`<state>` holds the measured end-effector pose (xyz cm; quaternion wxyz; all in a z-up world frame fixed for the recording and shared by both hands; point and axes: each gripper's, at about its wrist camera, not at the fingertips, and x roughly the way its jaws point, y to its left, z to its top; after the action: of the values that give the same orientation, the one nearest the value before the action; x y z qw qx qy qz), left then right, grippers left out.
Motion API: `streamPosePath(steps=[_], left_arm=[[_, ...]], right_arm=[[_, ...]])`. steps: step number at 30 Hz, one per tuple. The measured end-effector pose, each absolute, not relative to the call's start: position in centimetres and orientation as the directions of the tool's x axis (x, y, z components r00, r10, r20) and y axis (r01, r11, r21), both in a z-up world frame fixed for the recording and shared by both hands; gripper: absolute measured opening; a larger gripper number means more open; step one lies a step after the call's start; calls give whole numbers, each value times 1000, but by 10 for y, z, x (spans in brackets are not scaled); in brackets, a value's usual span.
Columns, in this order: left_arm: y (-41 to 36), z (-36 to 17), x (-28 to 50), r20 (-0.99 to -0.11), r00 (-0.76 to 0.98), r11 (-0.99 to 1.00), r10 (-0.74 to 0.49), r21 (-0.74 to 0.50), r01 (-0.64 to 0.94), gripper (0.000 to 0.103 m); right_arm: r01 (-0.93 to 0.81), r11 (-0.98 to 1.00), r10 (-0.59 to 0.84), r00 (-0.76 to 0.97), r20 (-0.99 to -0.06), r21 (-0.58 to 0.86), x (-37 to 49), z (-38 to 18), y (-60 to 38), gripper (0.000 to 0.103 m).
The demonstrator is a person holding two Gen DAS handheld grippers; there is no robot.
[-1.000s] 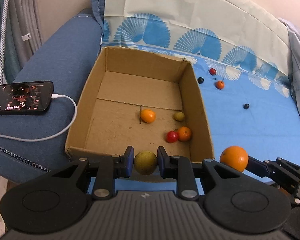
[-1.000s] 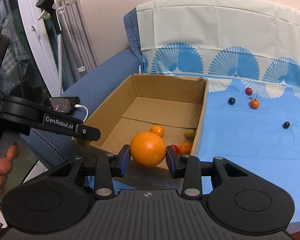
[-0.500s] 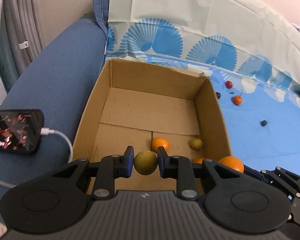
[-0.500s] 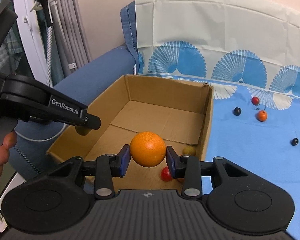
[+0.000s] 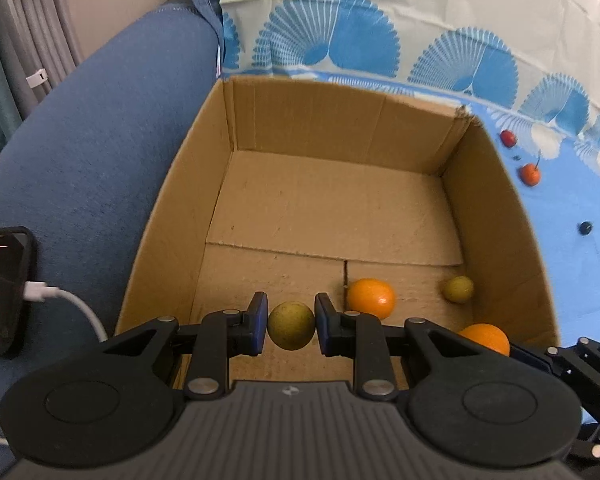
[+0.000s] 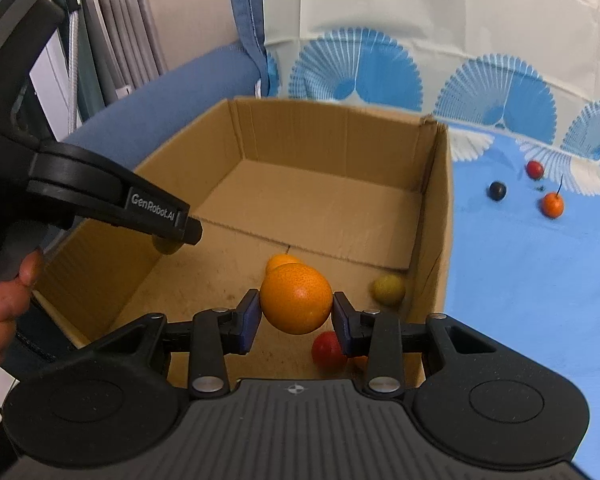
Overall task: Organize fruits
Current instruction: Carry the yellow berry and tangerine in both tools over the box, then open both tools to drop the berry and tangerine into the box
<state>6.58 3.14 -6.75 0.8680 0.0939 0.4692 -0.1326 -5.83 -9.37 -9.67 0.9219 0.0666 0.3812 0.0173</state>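
While the left gripper (image 5: 291,325) is clamping a dull green fruit (image 5: 291,325) over the cardboard box (image 5: 172,216), the right gripper (image 6: 296,314) is pinching a glossy orange (image 6: 296,298).

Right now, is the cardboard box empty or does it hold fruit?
Not empty: the cardboard box holds a small orange and a greenish fruit on its floor.

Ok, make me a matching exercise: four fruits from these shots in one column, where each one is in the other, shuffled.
Fruits:
1. large orange
2. big green fruit
3. small yellow-green fruit
4. stemmed orange berry

Places:
A. on the blue cloth, outside the box
B. held in the left tongs
C. on the cardboard box floor by its right wall
D. held in the right tongs

Pairs: 1-D, 2-B, 3-C, 4-A
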Motion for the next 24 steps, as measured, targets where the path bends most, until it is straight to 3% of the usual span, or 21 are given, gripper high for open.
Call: streamPosePath(steps=[11,13,14,15,16,18,24], left_arm=[[33,-104,71,-871,481,945,-101,68,320,28],[34,-101,70,-864,490,944,-116,57,325,44],[33,-98,68,-858,497,943,-127,52,330,79],[33,-94,66,-849,511,943,-135,48,328,99],[34,-89,63,-833,524,940,-176,17,342,101],[32,-80,55,-818,539,935,-200,5,355,103],[37,-52,18,-802,570,930,-179,52,365,103]], right_arm=[[-24,993,102,695,-712,119,-52,-107,-84,41],[-34,993,108,690,-716,117,-51,-106,-84,41],[-47,993,111,688,-717,109,-51,-105,-84,44],[-59,993,112,689,-716,98,-52,-102,-83,61],[-69,995,101,696,-711,73,-54,-98,-81,82],[-82,996,73,725,-685,19,-63,-88,-78,93],[-100,995,68,754,-653,-12,-98,-54,-80,99]])
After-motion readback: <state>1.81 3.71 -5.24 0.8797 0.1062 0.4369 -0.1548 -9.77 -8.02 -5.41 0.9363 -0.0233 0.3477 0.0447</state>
